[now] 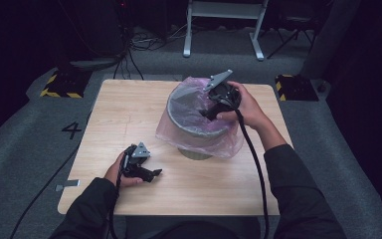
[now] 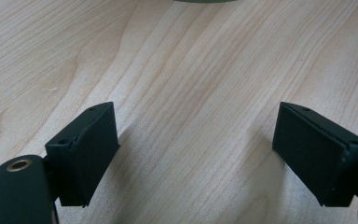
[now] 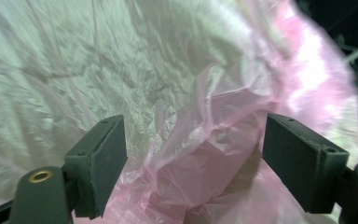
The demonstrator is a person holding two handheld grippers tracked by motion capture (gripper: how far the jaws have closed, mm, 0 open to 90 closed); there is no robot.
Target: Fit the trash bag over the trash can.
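Taking the grey waste bin (image 1: 195, 130) as the landmark, it stands on the wooden table (image 1: 114, 114) a little right of the table's middle, lined with a pink plastic bag (image 1: 218, 142) whose loose edge is folded out over the rim and hangs down the bin's outside wall.

Well to the left of the bin and nearer the person, the left gripper (image 1: 154, 173) lies low over the tabletop in the person's left hand (image 1: 119, 172), its tips pointing toward the foot of the bin. In the left gripper view its two black jaws stand wide apart over bare wood grain (image 2: 191, 93), with nothing between them; a sliver of the bin's base (image 2: 205, 1) shows at the top edge.

At the bin's right rim, the right hand (image 1: 246, 107) holds the right gripper (image 1: 206, 113) tilted down into the bin's mouth, its cable (image 1: 256, 169) trailing back along the forearm. In the right gripper view the jaws stand apart, with a crumpled fold of the bag (image 3: 214, 154) rising between them; the pads (image 3: 105, 163) do not press on it. Beyond that fold the bag's film lies against the bin's inner wall.
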